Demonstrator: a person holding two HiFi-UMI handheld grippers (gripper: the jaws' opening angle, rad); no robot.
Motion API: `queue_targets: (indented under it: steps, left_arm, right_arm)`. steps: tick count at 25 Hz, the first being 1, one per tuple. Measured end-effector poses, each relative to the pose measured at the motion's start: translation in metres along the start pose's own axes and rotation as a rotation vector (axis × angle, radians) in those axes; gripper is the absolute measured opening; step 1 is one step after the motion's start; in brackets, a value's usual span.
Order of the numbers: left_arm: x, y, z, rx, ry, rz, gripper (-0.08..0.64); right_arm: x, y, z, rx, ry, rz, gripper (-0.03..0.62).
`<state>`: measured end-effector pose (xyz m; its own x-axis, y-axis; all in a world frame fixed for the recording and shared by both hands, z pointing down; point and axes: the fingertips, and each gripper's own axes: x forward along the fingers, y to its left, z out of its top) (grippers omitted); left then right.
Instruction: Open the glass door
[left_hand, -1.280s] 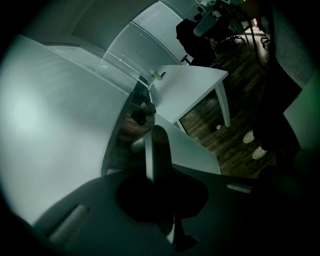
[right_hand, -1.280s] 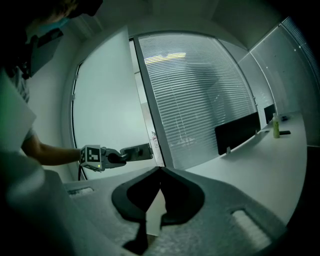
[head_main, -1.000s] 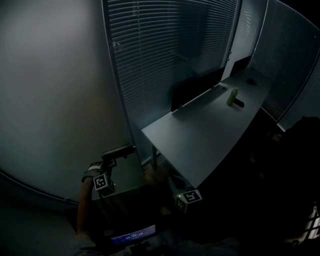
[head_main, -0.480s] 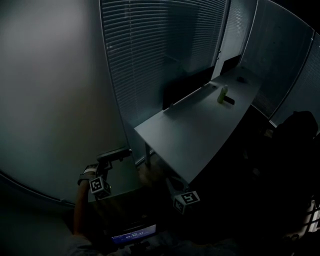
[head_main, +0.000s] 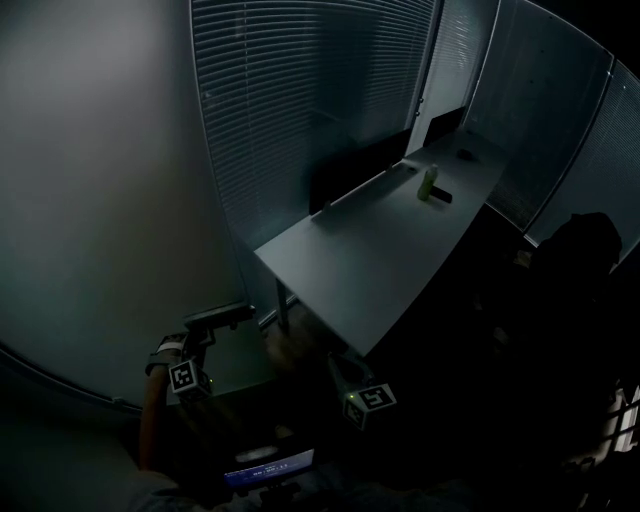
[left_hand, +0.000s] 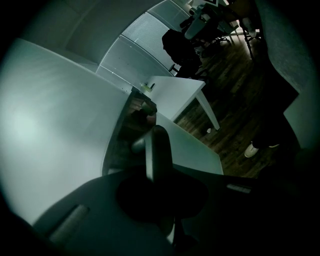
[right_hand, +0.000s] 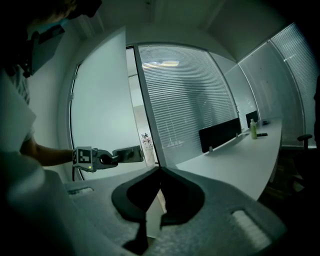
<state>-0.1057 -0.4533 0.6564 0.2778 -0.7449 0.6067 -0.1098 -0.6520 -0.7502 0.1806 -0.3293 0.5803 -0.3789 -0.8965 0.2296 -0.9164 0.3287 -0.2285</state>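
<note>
The frosted glass door (head_main: 90, 200) takes up the whole left side of the head view, a pale grey sheet from top to bottom. In the right gripper view it stands in the left half of the frame. Its free edge is clear of the dark post beside it, and a bright strip of corridor shows through the gap, so the door is ajar.

At the lower left of the head view a bare forearm (head_main: 152, 425) reaches up to the left gripper (head_main: 236, 313), which lies against the door near that free edge. In the left gripper view its jaws are pressed tight together into one dark fin at centre frame. A short grey round bar (left_hand: 139, 145) sits just to their left. I cannot tell whether the jaws touch it, and nothing shows between them.

Right of the door, a glazed wall of slatted blinds (head_main: 310, 110) fills the upper middle. Below it a long pale table (head_main: 370, 270) runs from centre frame up toward the upper right. A low black screen (head_main: 350, 170) stands along its far edge. Near the far end is a small green bottle (head_main: 429, 182), upright, with a small dark object (head_main: 443, 195) just beside it.

The right gripper (right_hand: 160, 170) is at the lower middle of the head view, in shadow under the table's near corner and well apart from the door. In the right gripper view its jaw tips meet, clenched on nothing. Dark wood floor (left_hand: 225, 115) shows at the right of the left gripper view.
</note>
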Motion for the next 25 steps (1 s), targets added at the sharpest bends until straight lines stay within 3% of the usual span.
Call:
queue_targets:
  steps: [25]
  left_arm:
    - [-0.091, -0.069, 0.024, 0.091, -0.089, -0.048, 0.003]
  right_arm:
    - [-0.117, 0.061, -0.036, 0.011, -0.036, -0.079, 0.002]
